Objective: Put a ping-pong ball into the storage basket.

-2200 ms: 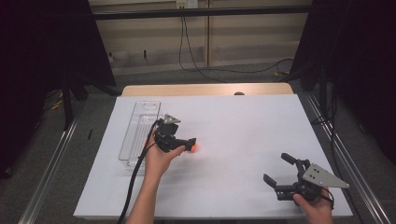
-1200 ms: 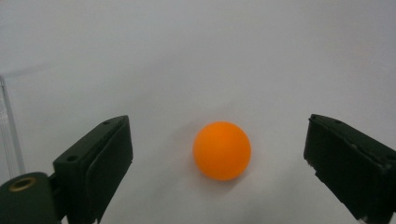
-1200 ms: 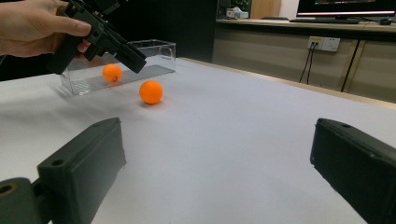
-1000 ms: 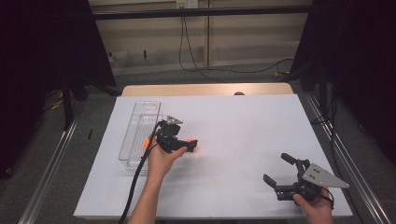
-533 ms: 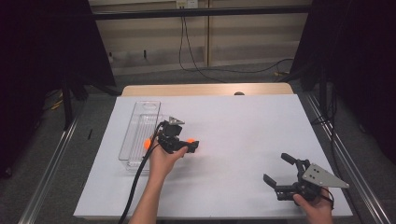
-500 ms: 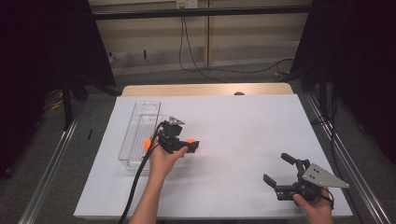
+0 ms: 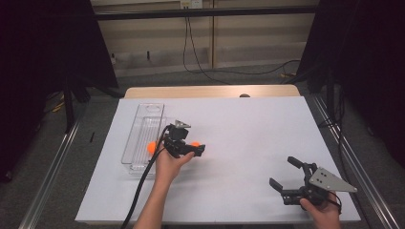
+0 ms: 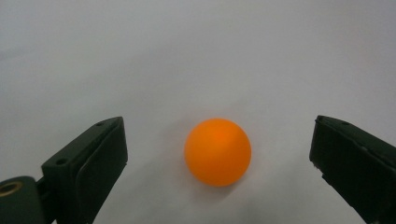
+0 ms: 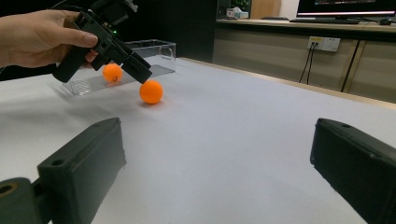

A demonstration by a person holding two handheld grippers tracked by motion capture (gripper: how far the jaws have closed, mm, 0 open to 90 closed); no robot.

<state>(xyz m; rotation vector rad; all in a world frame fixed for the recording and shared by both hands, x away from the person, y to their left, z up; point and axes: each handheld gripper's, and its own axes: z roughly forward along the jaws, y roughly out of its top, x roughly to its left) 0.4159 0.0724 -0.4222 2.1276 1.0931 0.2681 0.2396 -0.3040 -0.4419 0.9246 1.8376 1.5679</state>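
High view: the left tool (image 7: 191, 149) is seen left of the frame's centre, held in a hand (image 7: 168, 162) whose forearm enters from the lower edge. Its jaws are spread, and a small orange ball (image 7: 195, 144) is partly seen at their tips on the white-covered bench (image 7: 248, 138). A second orange ball (image 7: 152, 147) is seen just to the left, inside a clear plastic rectangular tray (image 7: 143, 119) that is laid lengthwise along the left part of the bench.

In the left gripper view, the first orange ball (image 8: 217, 151) is shown low in the middle of the frame, resting on the white surface between the two black jaws; a clear gap is left on each side, so it is touched by neither jaw.

In the right gripper view, the left tool (image 9: 135, 65) is seen in the upper left of the frame, tilted down over the free ball (image 9: 151, 91), with the tray (image 9: 161, 51) and the ball inside it (image 9: 112, 73) behind.

The right tool (image 7: 292, 177) is seen in the lower right of the high view, held in the other hand (image 7: 321, 212) near the bench's near edge, well apart from the balls. Its jaws are spread wide and nothing is held between them.
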